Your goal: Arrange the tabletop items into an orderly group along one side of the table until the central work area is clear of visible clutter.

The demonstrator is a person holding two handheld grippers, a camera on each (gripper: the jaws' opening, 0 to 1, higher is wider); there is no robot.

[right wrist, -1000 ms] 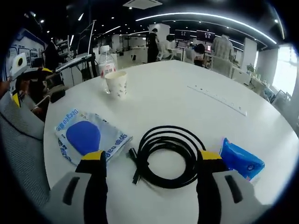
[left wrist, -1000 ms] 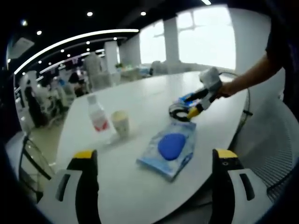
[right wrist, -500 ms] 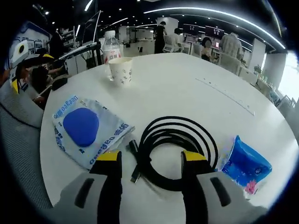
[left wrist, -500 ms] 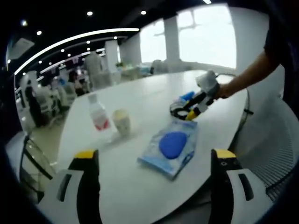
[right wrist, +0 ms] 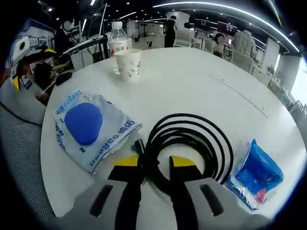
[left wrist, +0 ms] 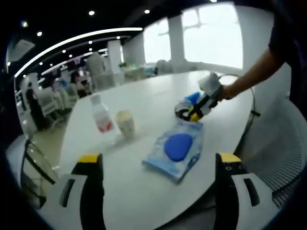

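Right tongs (right wrist: 149, 162): clamped on the black cable coil (right wrist: 192, 143) (near edge).
Left tongs (left wrist: 156, 160): spread wide, above the worktop (left wrist: 158, 103).

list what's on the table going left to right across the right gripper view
blue and white packet → paper cup → coiled black cable → blue tissue pack
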